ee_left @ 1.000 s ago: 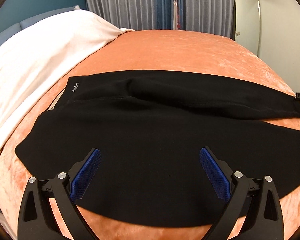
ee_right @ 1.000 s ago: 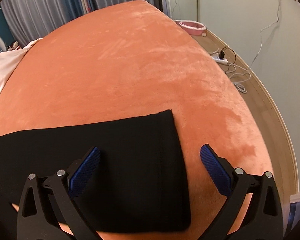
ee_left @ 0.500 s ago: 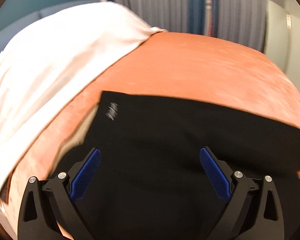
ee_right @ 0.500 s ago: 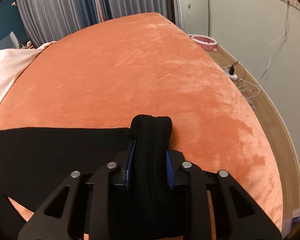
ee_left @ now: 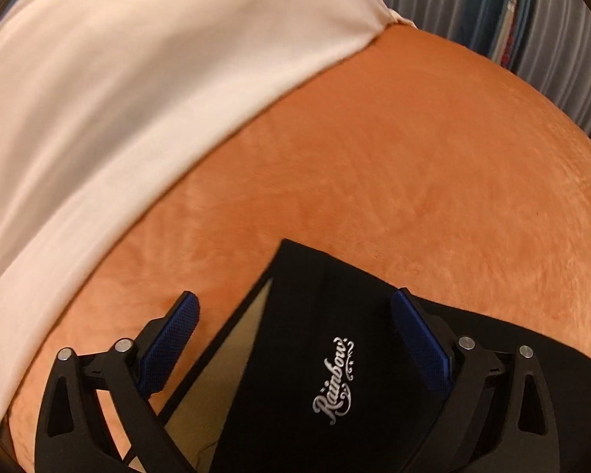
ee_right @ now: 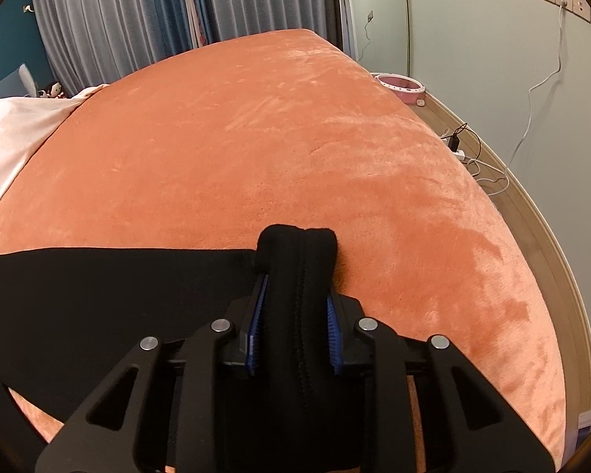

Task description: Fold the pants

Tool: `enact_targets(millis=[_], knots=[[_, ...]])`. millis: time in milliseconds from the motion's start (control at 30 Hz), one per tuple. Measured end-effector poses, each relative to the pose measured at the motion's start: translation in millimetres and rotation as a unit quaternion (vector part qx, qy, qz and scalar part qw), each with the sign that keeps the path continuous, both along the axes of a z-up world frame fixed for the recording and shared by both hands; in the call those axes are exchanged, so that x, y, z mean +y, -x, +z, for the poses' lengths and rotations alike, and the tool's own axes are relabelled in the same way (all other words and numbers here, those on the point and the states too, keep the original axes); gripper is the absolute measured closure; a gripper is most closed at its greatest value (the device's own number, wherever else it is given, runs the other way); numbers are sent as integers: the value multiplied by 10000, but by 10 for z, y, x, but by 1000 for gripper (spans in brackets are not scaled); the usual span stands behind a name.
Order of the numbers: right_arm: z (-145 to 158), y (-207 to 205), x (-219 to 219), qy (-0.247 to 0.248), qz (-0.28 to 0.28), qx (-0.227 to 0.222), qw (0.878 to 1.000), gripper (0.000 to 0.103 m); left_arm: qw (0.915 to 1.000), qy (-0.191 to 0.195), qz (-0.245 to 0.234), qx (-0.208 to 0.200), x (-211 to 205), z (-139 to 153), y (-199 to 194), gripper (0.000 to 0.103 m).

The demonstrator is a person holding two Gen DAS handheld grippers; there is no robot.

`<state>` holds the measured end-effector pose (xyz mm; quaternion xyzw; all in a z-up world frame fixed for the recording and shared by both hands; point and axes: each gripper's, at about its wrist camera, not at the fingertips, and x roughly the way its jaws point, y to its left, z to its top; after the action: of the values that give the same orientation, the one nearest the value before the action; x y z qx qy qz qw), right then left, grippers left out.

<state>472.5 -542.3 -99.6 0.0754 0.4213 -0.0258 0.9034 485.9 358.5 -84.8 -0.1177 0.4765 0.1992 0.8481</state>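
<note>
Black pants point(ee_left: 335, 315) lie on an orange plush bed cover point(ee_left: 413, 157). In the left wrist view their waistband corner with a silver "Rainbow" logo point(ee_left: 333, 380) sits between my fingers. My left gripper point(ee_left: 295, 339) is open and low over that corner, its left pad over bare cover. In the right wrist view my right gripper point(ee_right: 294, 327) is shut on the bunched leg cuff point(ee_right: 297, 248) of the pants point(ee_right: 110, 299), which stretch away to the left.
A white sheet point(ee_left: 118, 98) covers the bed's left part. Grey and blue curtains point(ee_right: 138, 19) hang behind the bed. To the right are a wooden floor edge point(ee_right: 532, 213), a power strip with cables point(ee_right: 459, 149), and a pink ring-shaped object point(ee_right: 400, 84).
My left gripper moved forward and left, from over the pants' middle to the waistband corner, staying open. My right gripper closed on the leg cuff and bunched it up.
</note>
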Motion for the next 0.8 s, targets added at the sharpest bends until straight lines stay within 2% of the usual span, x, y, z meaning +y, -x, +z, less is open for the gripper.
enact_targets(millis=[33,67,100,133,200,300,333,400,533,633,800], knots=[[-3,-2,1,6,-5,-1,10000,77,10000,24,-49,36,-21,-32,0,34],[-6,-9,2,19,-9,-3,10000,77,9999,108,-89,89,-2,-72,-35,46],[-8,-21,3,30,-11,-2,10000,77,9998,168,-79,102,26,-95,-63,52],[-13,-29,0,40,-11,-4,10000,77,9998,199,-37,12,49,-96,-64,73],[-19,-36,2,59,-14,-6,10000,77,9997,246,-39,-38,62,-56,-80,82],[-10,-39,15,123,-28,-4,9999,76,9989,267,-65,-386,77,84,2,88],[15,-36,33,199,-42,-5,9998,76,9982,268,-101,-529,61,172,48,97],[79,-2,73,351,-76,-52,9993,79,9960,322,-164,-811,35,356,154,98],[276,148,92,334,-174,-262,9989,83,9877,402,-379,-1462,11,922,556,98],[415,281,137,453,-131,-296,9984,83,9851,347,-504,-1609,-47,1249,840,98],[722,537,189,497,-122,-537,9972,84,9803,296,-704,-1823,-182,1597,1295,98]])
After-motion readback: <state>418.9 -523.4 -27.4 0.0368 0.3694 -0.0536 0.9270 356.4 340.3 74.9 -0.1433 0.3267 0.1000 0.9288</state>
